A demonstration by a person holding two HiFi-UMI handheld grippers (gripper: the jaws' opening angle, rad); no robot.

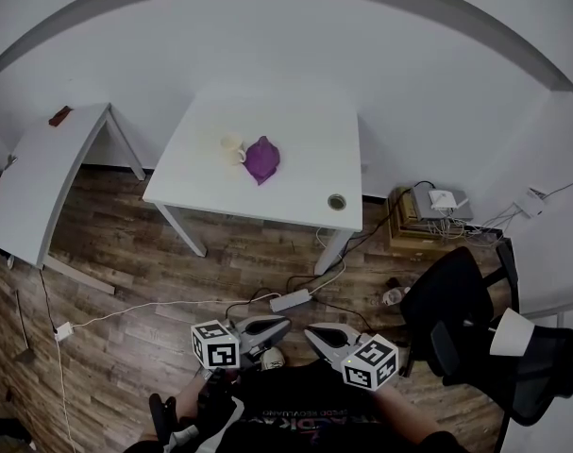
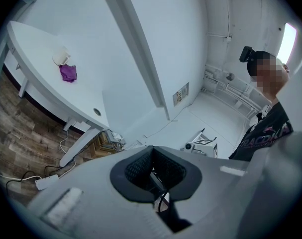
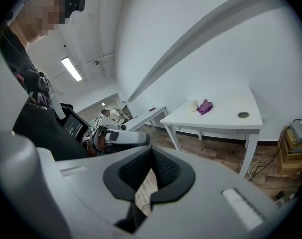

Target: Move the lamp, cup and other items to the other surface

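left tongs (image 1: 278, 325) and right tongs (image 1: 314, 331): both closed, empty, held near the body. no item taken yet. small cream cup (image 1: 232, 146) and crumpled purple cloth (image 1: 262, 159) touch on the white square table (image 1: 305, 196), well ahead. next move likely: advance and open the tongs at the cup. white power strip (image 1: 289, 300) and its cables lie across the wooden floor between.

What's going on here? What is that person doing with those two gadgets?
A person stands back from a white table, holding a gripper in each hand close to the body. The left gripper and right gripper are both shut and empty. A cup and a purple cloth sit next to each other on the table, untouched. A second table stands to its left.
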